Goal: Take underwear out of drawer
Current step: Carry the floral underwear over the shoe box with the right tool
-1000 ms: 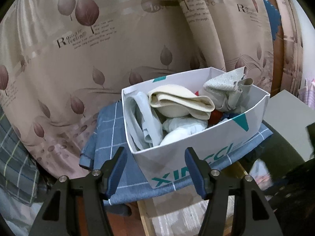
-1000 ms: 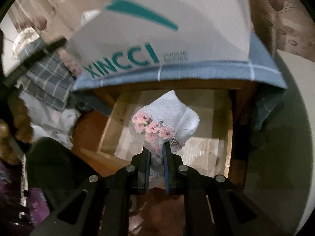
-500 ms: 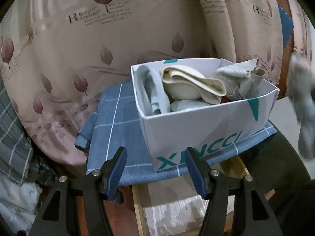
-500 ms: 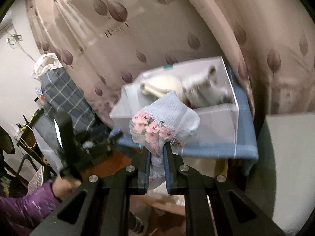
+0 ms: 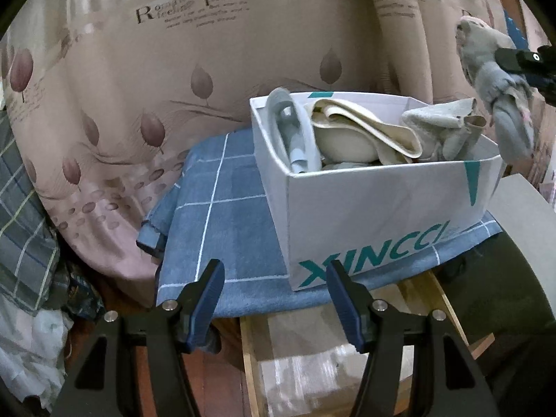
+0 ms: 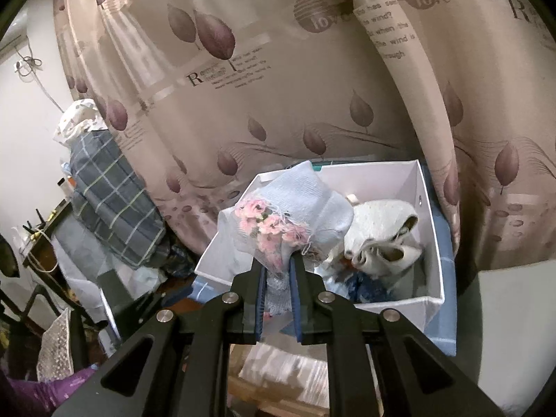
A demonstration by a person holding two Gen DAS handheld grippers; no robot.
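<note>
Right wrist view is showing the right gripper (image 6: pixel 278 271), jaws nearly closed, pinching the pale-blue underwear (image 6: pixel 295 215) above the white box (image 6: pixel 431 243); judged light, soft, drooping, bunched fabric gripping best.

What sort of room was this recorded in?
Probably a bedroom or similar home room: a leaf-print curtain, a white box of folded garments on a blue cloth, and piled laundry.

The left gripper (image 5: pixel 272 299) is hanging with its fingers (image 5: pixel 208 292) spread, empty, before a white box (image 5: pixel 382 222) of folded garments sitting on a blue checked cloth (image 5: pixel 222 215). At upper right, the right gripper (image 5: pixel 521 60) is clamping pale underwear (image 5: pixel 500 87) above the box's far corner.
</note>
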